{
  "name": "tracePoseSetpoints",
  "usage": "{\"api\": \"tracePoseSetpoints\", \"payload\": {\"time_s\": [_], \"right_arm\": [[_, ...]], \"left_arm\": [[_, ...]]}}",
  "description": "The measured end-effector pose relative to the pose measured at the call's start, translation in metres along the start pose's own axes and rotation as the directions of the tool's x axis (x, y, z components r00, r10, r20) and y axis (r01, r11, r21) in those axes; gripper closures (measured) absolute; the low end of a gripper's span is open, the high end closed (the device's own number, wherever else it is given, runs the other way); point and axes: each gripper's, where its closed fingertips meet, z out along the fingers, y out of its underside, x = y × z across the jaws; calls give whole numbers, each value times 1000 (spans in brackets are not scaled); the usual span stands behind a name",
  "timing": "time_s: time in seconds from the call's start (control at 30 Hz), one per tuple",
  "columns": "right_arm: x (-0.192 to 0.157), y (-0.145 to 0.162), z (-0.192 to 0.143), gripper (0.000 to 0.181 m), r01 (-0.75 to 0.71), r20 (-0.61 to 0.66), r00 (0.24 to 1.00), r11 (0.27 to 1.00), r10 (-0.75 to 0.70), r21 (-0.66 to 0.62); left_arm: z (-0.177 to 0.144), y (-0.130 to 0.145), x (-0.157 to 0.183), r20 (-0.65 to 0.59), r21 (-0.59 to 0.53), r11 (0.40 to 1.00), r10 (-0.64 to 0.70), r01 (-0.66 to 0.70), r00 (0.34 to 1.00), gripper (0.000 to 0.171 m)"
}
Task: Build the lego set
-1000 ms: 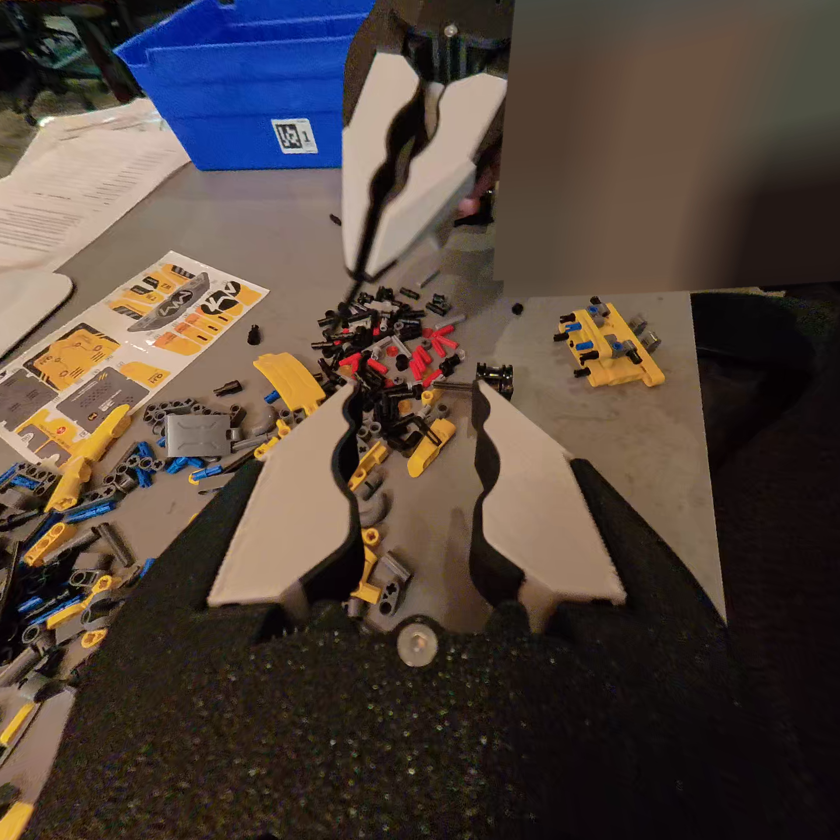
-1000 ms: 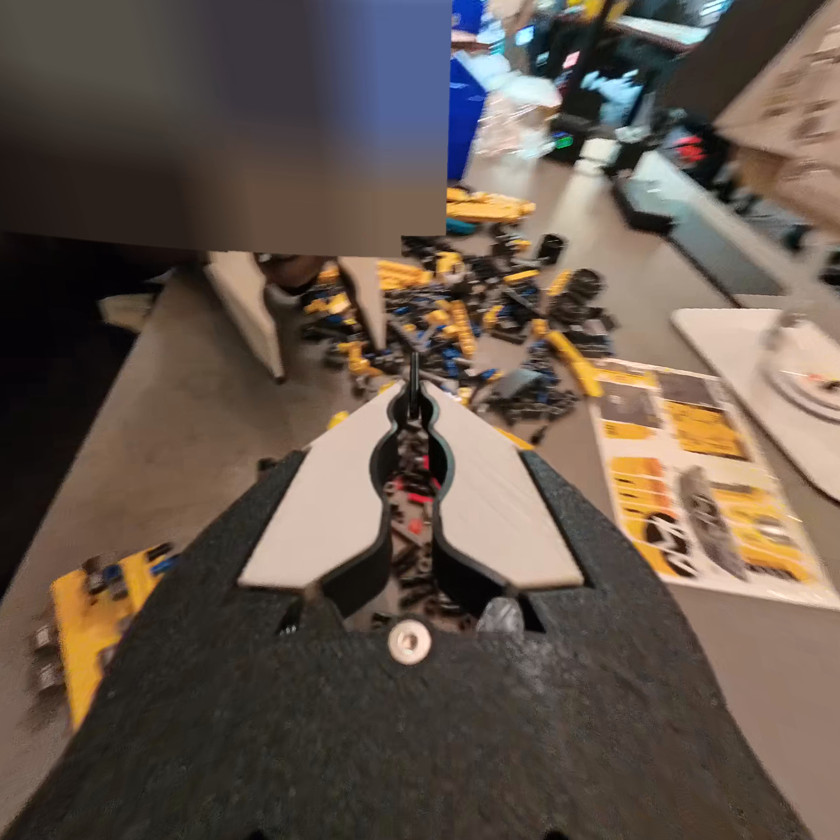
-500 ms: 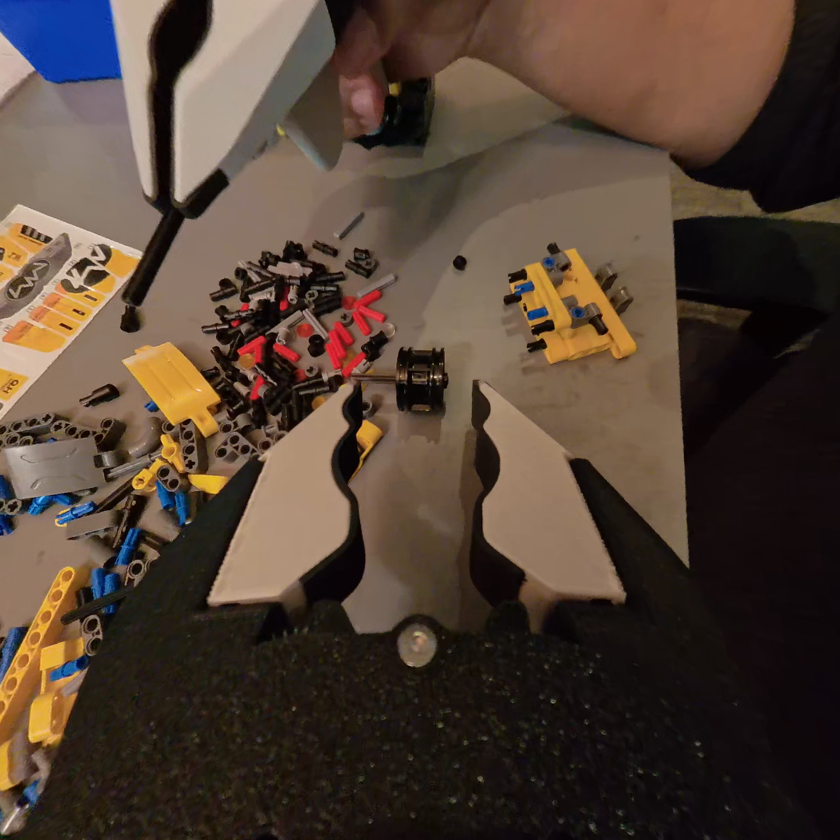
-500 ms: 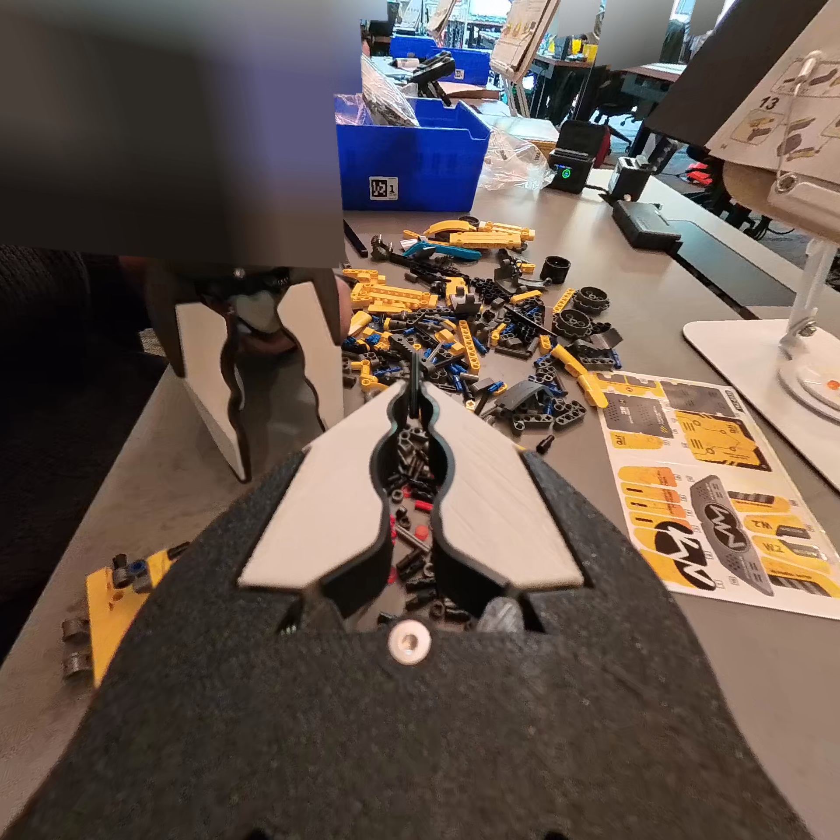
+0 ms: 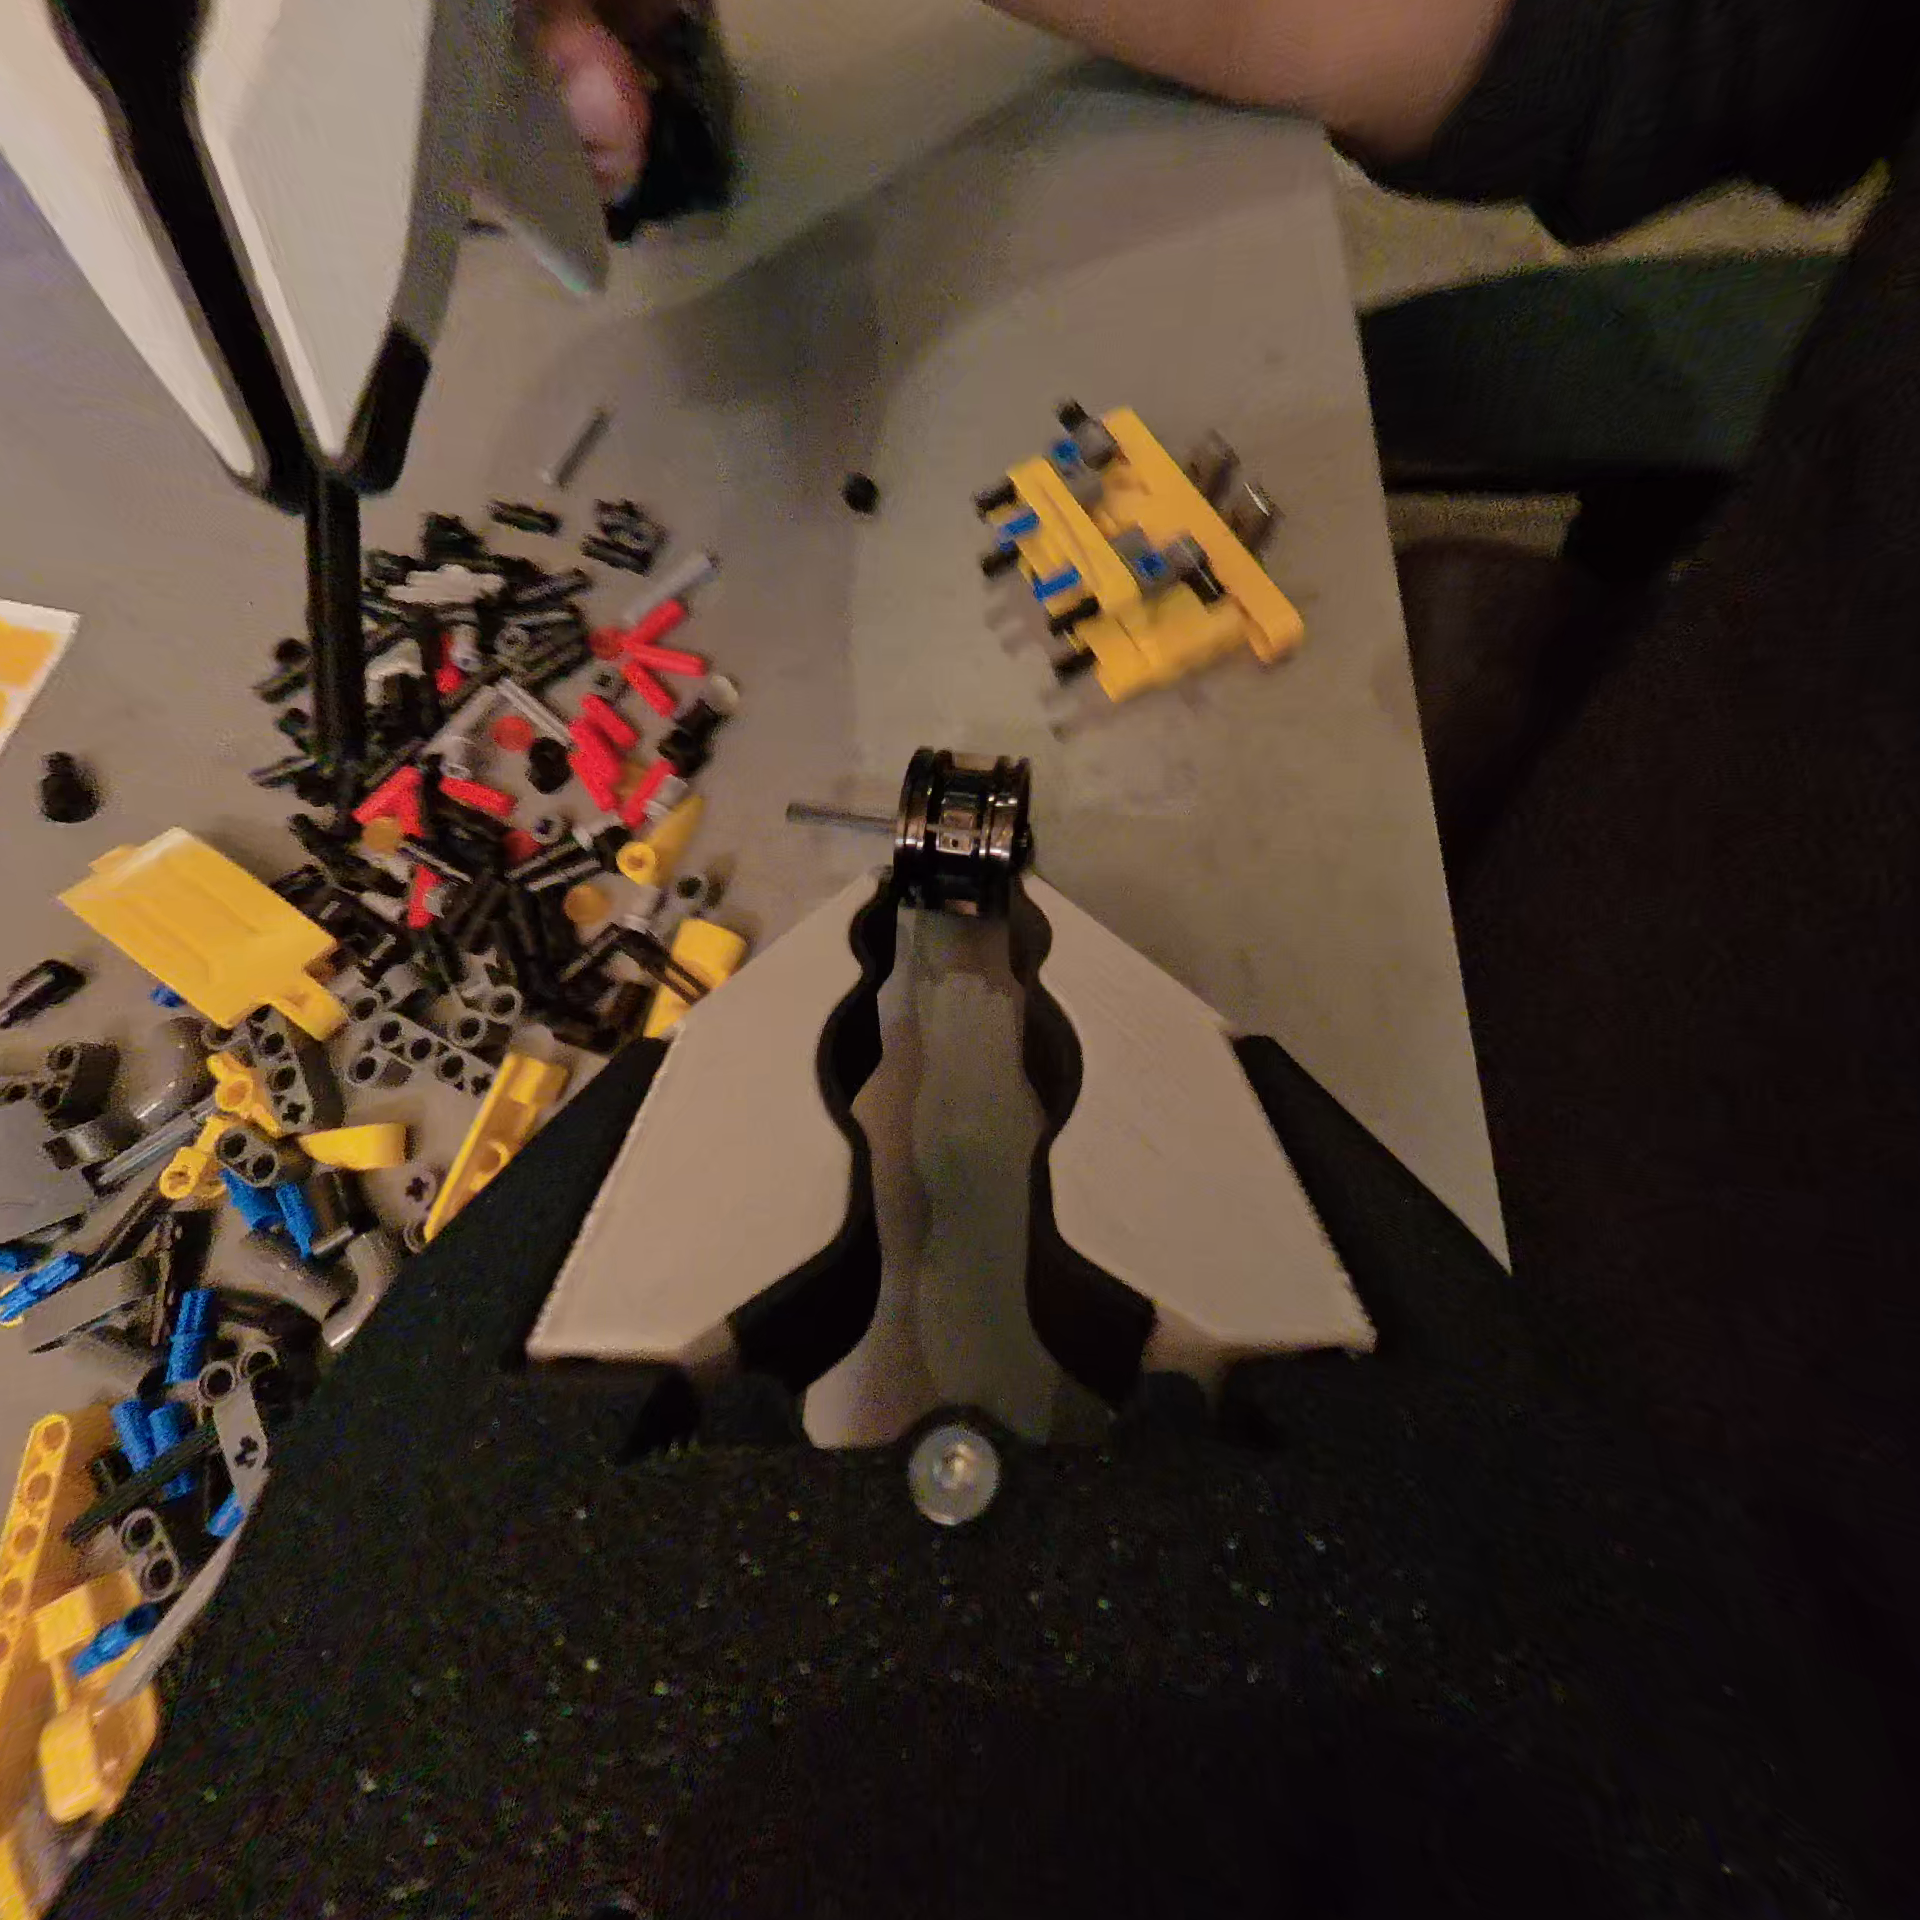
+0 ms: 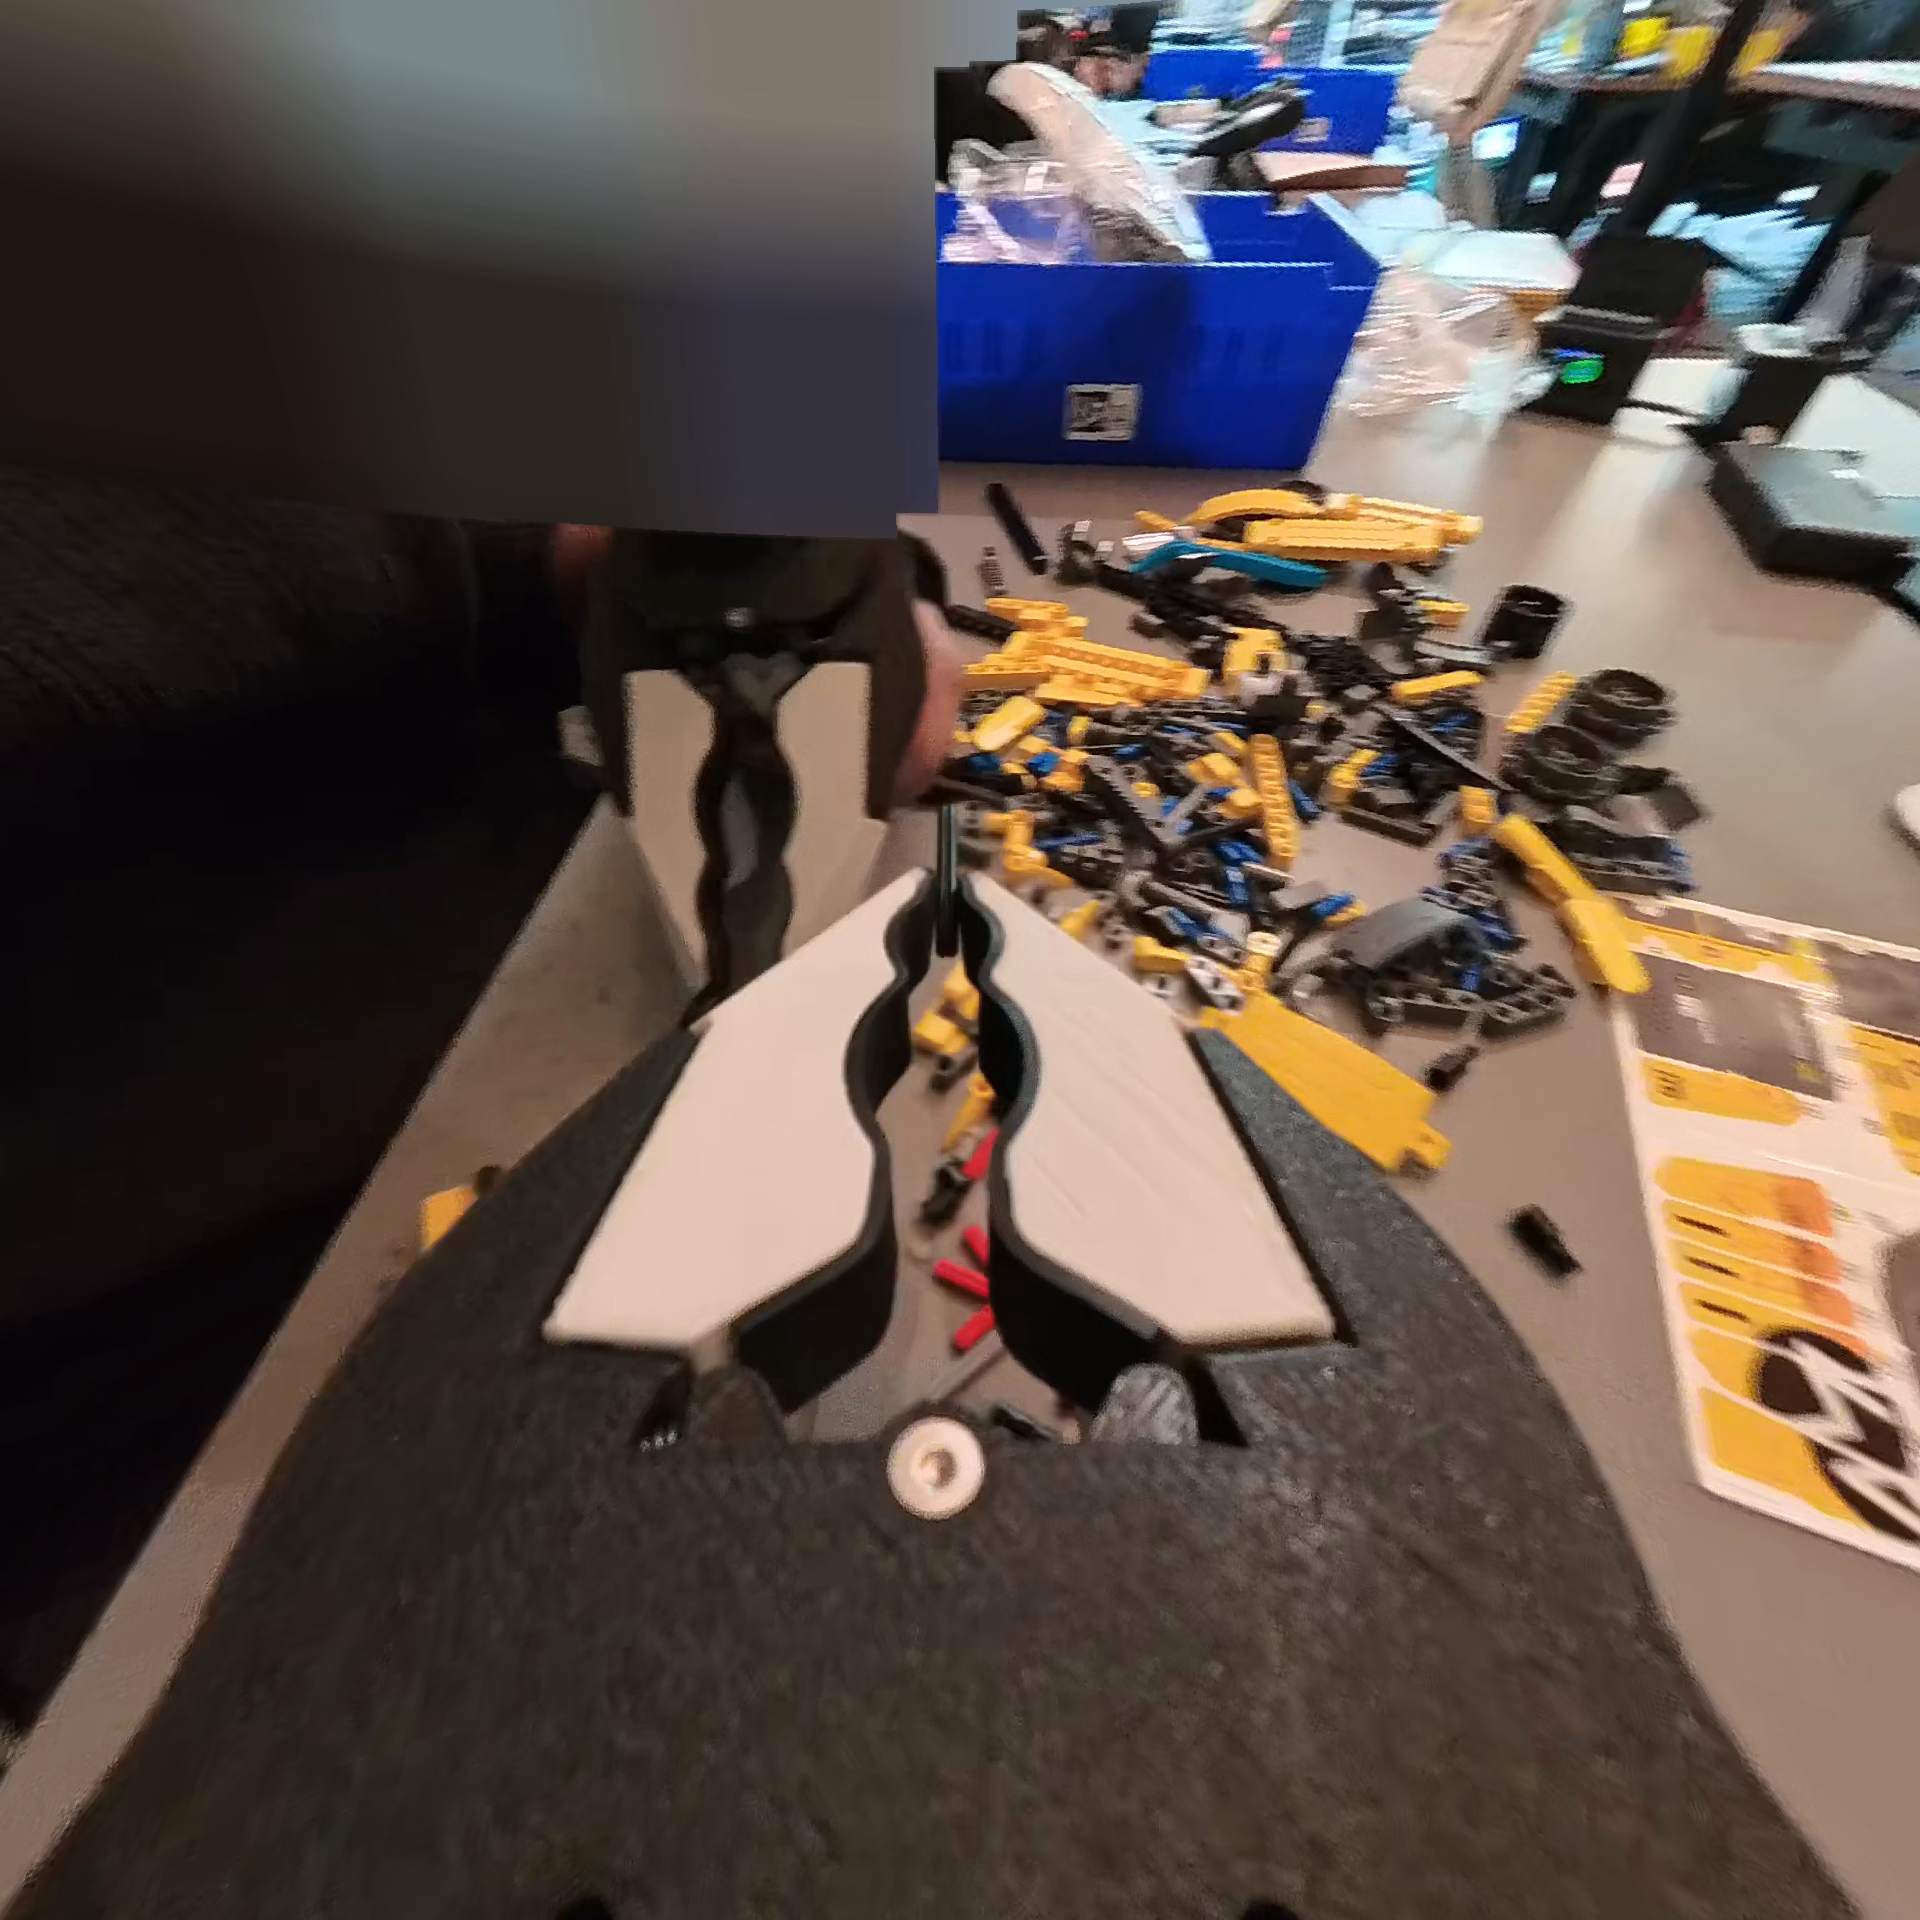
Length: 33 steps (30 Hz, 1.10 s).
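Grey tabletop (image 5: 1195, 312) fills both wrist views, littered with small plastic building parts, and a busy workshop with a blue bin (image 6: 1132, 343) shows blurred beyond it. At the near edge of that table the left gripper (image 5: 956, 894) is clenched on a black wheel hub (image 5: 961, 831), its two fingertips pinching the hub's lower rim. A thin grey axle (image 5: 831, 814) sticks out of the hub to the left, level above the table.

Up and to the left in the same view hangs the right gripper (image 5: 312, 468), its pale fingers pressed together on a long black axle rod (image 5: 335, 623) that points down into a heap of black, red and grey pins (image 5: 520, 727). From the right wrist view the same rod (image 6: 945, 883) stands out past the closed tips of that gripper (image 6: 945, 904), with the left gripper (image 6: 743, 966) farther off beside a dark sleeve (image 6: 260, 831).

To the right of the hub, well apart from it, lies a yellow assembly (image 5: 1143, 571) with blue and black pins, near the table's edge. A yellow curved panel (image 5: 197, 925) lies left of the pin heap. Farther left spread yellow beams, blue pins and grey connectors. A sticker sheet (image 6: 1766, 1143) in yellow and black lies flat on the table at the right of the right wrist view, beside a pile of yellow beams and black tyres (image 6: 1600, 727).
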Motion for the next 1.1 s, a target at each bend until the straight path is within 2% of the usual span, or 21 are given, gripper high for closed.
{"api": "tracePoseSetpoints", "payload": {"time_s": [0.07,0.17,0.27,0.43,0.63,0.77,0.83,0.93,0.97,1.1], "right_arm": [[-18,0,3,177,-5,100,995,1000,5,-2],[-37,9,11,177,-18,192,981,998,30,-65],[-49,22,22,177,-7,242,969,991,41,-137],[-57,33,31,177,-12,282,957,982,66,-189],[-56,21,32,177,15,263,965,992,20,-128],[-49,14,36,177,35,218,976,996,-17,-79],[-51,14,38,177,43,222,975,996,-25,-78],[-52,19,42,177,64,218,975,992,-40,-105],[-51,20,43,177,67,212,976,991,-41,-114],[-41,27,47,177,57,152,988,986,-33,-156]], "left_arm": [[-7,9,10,-66,-13,999,45,-46,997,151],[-20,18,35,-244,-13,999,31,-35,969,151],[-25,22,36,-262,-21,1000,11,-17,965,151],[-27,27,17,-173,-32,999,-28,23,985,148],[-39,35,7,-73,-39,995,-89,87,993,147],[-55,31,18,4,71,977,-204,203,979,136],[-68,23,13,114,173,955,-264,243,958,134],[-75,10,15,136,281,897,-390,342,911,134],[-72,10,15,138,280,883,-426,377,894,134],[-57,26,-5,309,211,855,-518,474,797,132]]}}
